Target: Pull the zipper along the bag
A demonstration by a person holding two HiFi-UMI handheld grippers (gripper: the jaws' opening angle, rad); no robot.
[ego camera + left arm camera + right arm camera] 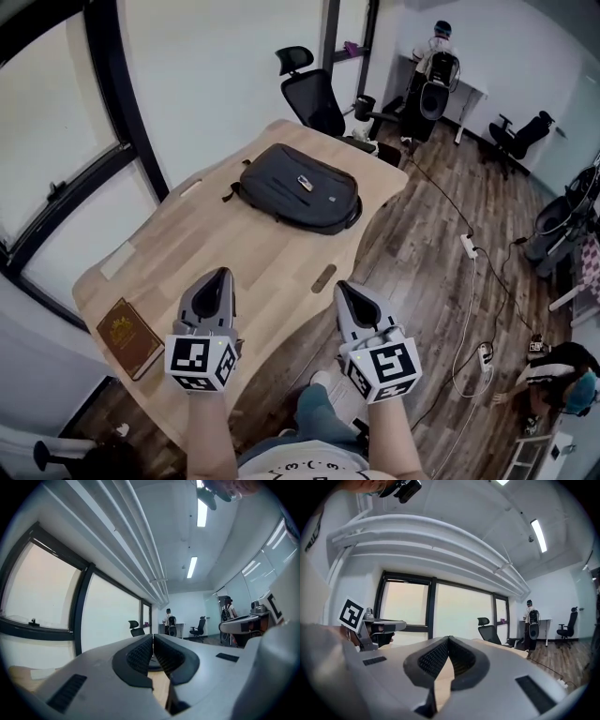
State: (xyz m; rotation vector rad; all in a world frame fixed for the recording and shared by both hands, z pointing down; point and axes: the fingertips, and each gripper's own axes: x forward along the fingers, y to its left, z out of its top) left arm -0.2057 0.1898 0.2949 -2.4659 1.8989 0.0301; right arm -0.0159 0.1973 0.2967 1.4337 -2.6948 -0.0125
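Black bag (298, 187) flat on table (234, 253), long axis left-right, handle (228, 194) toward window (56, 141) — left tongs (221, 275), right tongs (345, 287) closed, empty.

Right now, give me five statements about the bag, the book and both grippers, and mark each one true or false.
1. The black bag lies on the far part of the wooden table. True.
2. The left gripper is shut on the bag. False: its jaws are together with nothing between them, and it hangs over the table's near edge, well apart from the bag.
3. The right gripper has its jaws together and holds nothing. True.
4. The brown book lies on top of the bag. False: it lies on the table's near left corner, apart from the bag.
5. A black office chair stands beyond the table. True.
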